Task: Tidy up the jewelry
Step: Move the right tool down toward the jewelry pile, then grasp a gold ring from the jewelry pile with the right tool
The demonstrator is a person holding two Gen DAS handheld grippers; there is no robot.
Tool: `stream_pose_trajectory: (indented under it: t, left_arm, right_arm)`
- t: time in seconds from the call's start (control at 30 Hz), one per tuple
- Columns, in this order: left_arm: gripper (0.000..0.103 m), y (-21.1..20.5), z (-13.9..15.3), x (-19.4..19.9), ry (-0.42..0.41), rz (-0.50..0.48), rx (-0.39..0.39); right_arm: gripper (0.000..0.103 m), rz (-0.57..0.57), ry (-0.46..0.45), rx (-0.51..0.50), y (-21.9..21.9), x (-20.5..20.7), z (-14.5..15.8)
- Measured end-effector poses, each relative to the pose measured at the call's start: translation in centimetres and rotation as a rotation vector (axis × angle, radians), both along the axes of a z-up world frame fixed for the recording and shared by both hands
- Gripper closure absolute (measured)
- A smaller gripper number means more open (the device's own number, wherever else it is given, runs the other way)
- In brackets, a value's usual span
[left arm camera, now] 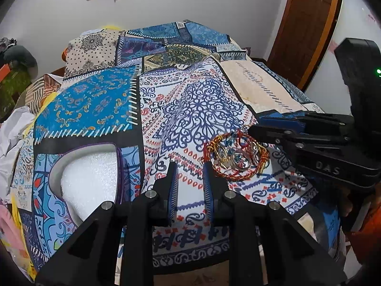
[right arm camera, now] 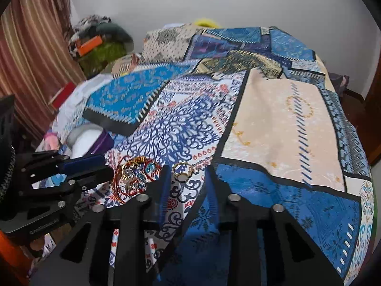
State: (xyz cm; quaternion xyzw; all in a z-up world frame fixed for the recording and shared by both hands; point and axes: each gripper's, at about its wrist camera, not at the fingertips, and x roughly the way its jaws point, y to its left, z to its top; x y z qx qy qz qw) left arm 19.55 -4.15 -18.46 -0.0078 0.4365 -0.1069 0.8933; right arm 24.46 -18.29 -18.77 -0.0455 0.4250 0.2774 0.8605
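Two claws over the bedspread point(left arm camera: 195, 109), both narrowly apart, gripping nothing. Jewelry pile point(left arm camera: 235, 157) lies just right of left claw point(left arm camera: 189, 166); ring point(right arm camera: 182, 169) between right claw point(right arm camera: 188, 169) fingers.

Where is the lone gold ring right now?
In the right wrist view the gold ring lies on the patterned bedspread, apart from the jewelry pile on its left, just beyond the right tongs' fingertips.

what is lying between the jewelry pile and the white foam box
Nothing visible lies on that stretch: only bare patterned cloth separates the jewelry pile from the foam box. The left gripper hovers over it beside the pile, its fingers empty.
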Motion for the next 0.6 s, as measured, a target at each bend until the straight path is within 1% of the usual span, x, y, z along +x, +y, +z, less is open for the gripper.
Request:
stream_pose_trajectory:
  t: [0.07, 0.3, 0.4, 0.53, 0.6]
  left_arm:
    - [0.083, 0.0, -0.2, -0.1, -0.001, -0.004, 0.002]
    - [0.083, -0.7, -0.3, 0.2, -0.001, -0.026, -0.006]
    - [0.083, -0.9, -0.5, 0.5, -0.002, -0.026, -0.005]
    - [0.083, -1.1, -0.6, 0.9, -0.009, -0.025, -0.010]
    - [0.090, -1.2, -0.7, 1.0, -0.017, -0.023, -0.006]
  right_arm:
    - [0.086, 0.004, -0.001, -0.008, 0.1, 0.1, -0.2]
    - [0.090, 0.008, -0.005, -0.017, 0.3, 0.0, -0.3]
    - [0.095, 0.013, -0.008, -0.016, 0.4, 0.0, -0.4]
    - [0.095, 0.009, -0.009, -0.003, 0.3, 0.0, -0.4]
    - [0.096, 0.008, -0.009, 0.004, 0.2, 0.0, -0.4]
